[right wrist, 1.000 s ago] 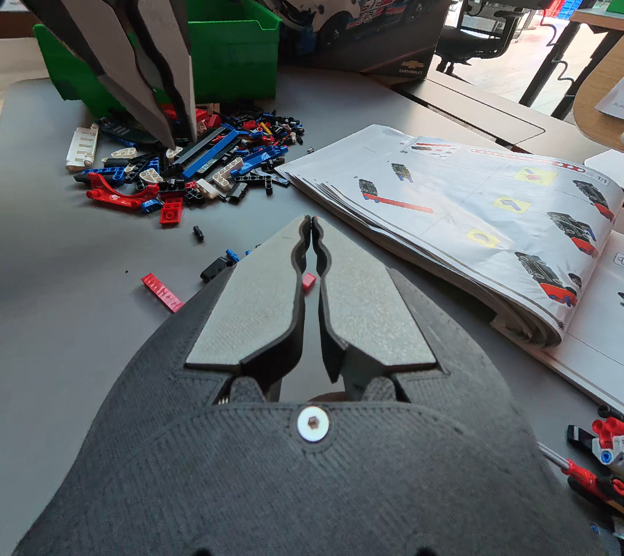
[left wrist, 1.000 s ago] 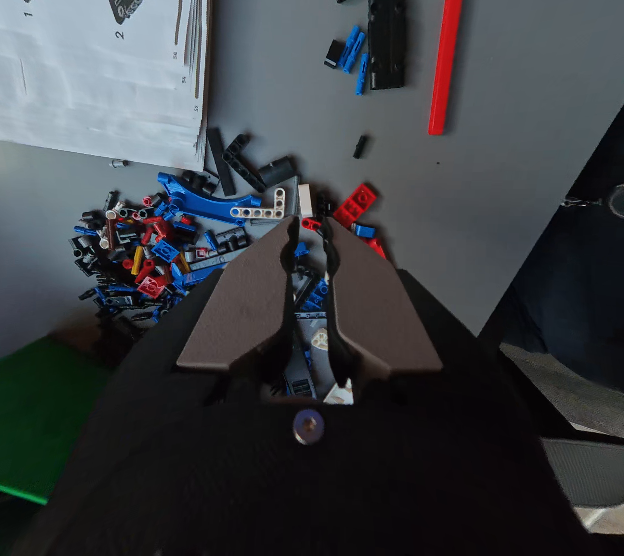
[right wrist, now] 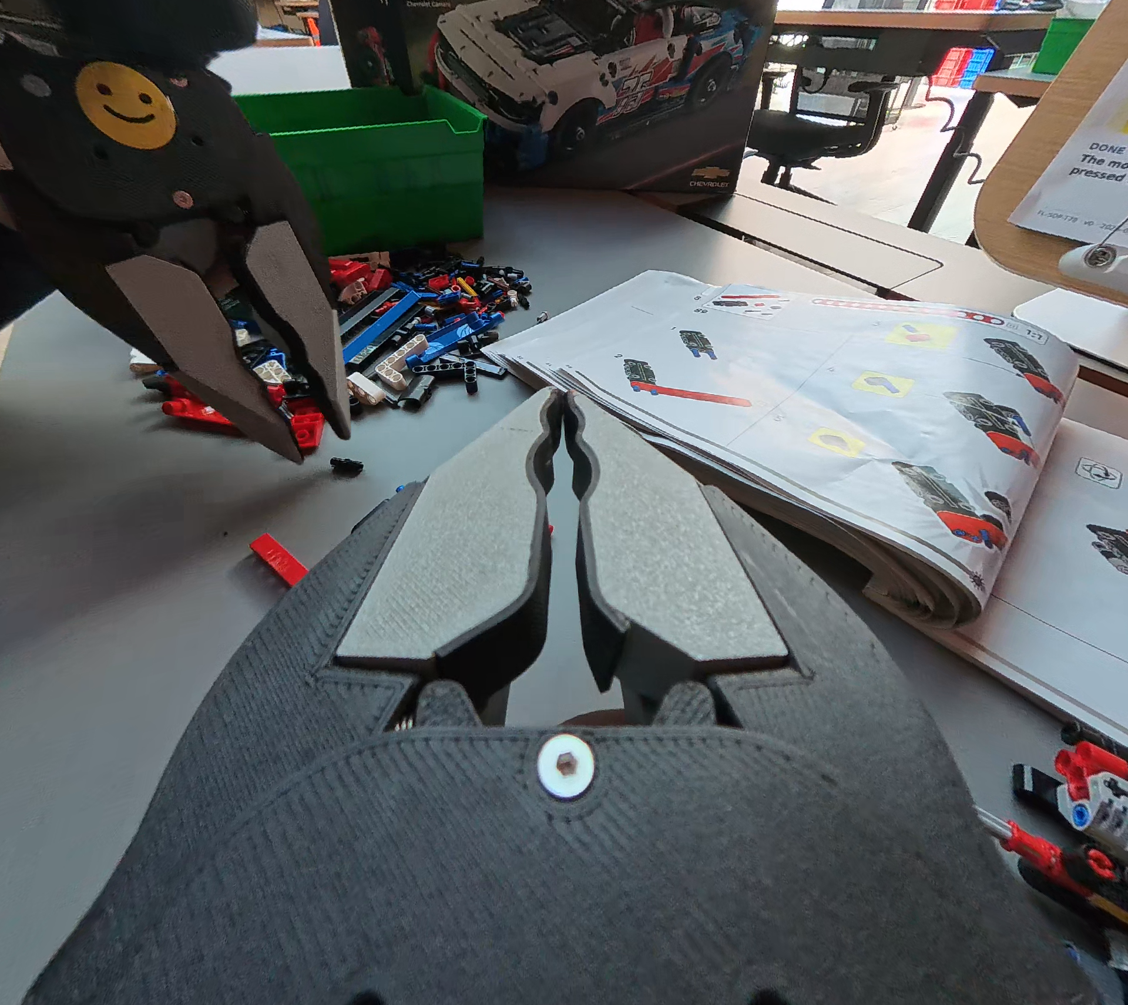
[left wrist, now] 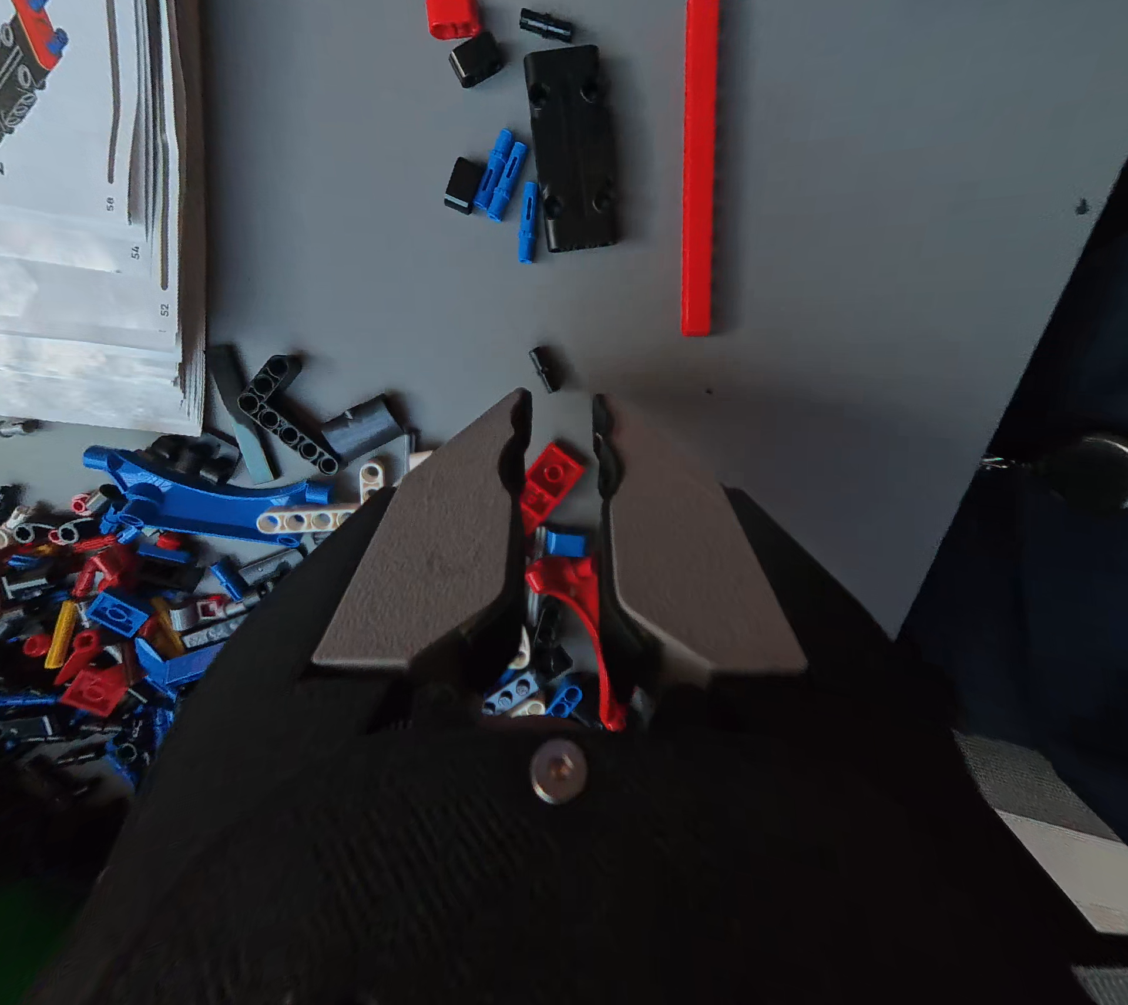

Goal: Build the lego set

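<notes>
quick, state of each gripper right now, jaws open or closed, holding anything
Left gripper: jaws open, holding nothing, over a red plate lying beside the loose brick pile.
Right gripper: jaws closed, holding nothing.

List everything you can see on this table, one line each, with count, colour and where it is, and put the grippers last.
Loose brick pile: many, mixed blue, red, black, white, in front of the bin.
Storage bin: one, green, behind the pile.
Set box: one, dark with a car picture, standing behind the bin.
Instruction booklet: one, white, open, right of the pile.
Long beam: one, red, lying apart.
Flat panel: one, black, left of the beam.
Pins: three, blue, beside the panel.
Small pin: one, black, just ahead of the left fingertips.
Flat plate: one, red, on the table under the left gripper's gap.
Left gripper: open, over the pile's edge, holding nothing.
Right gripper: shut, empty, near the booklet.
</notes>
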`<act>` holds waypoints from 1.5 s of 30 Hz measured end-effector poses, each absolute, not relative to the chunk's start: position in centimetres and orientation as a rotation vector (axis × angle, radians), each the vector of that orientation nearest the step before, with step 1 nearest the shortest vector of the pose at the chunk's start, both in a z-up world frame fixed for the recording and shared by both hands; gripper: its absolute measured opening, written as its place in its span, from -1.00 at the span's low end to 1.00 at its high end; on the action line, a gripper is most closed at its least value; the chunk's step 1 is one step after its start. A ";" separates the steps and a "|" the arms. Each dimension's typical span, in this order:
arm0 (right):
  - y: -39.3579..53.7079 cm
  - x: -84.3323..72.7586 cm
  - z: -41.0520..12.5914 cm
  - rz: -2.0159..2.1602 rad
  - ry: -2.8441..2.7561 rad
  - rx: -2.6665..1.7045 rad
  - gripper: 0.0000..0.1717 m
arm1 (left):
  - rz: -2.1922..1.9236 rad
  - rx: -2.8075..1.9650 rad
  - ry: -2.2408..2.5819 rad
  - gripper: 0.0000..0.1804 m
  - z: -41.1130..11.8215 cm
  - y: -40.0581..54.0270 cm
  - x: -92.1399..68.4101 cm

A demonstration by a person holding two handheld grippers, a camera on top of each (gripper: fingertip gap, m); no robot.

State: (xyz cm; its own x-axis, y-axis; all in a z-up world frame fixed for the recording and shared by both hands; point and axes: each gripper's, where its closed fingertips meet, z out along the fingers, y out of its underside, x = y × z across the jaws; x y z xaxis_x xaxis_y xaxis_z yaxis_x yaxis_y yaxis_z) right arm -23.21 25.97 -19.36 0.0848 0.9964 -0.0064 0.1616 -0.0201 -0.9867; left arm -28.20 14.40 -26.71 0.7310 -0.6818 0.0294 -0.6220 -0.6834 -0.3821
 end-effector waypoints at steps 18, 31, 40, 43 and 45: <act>25.7 -23.1 -19.4 1.036 -1.282 -1.370 -1.00 | -0.200 -2.619 0.994 -0.93 -28.0 15.9 -28.0; 26.1 -23.2 -19.7 1.035 -1.278 -1.383 -1.00 | -0.169 -2.574 0.990 -0.96 -28.0 16.0 -28.1; 26.9 -23.2 -19.5 1.055 -1.243 -1.393 -1.00 | -0.162 -2.554 0.997 -0.95 -28.0 16.0 -28.3; 26.9 -23.2 -19.4 1.053 -1.244 -1.391 -1.00 | -0.081 -2.533 0.972 -0.95 -26.2 16.2 -30.2; 26.8 -23.2 -19.5 1.050 -1.247 -1.391 -1.00 | -0.073 -2.513 0.882 -0.95 -24.0 16.4 -32.0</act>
State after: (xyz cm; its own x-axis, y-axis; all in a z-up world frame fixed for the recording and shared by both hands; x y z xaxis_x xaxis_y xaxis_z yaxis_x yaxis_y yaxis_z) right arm -23.22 26.84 -19.47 0.1078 0.9942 -0.0011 0.1699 -0.0195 -0.9853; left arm -32.01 16.37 -24.01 0.7916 -0.6023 -0.1031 -0.5769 -0.6811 -0.4508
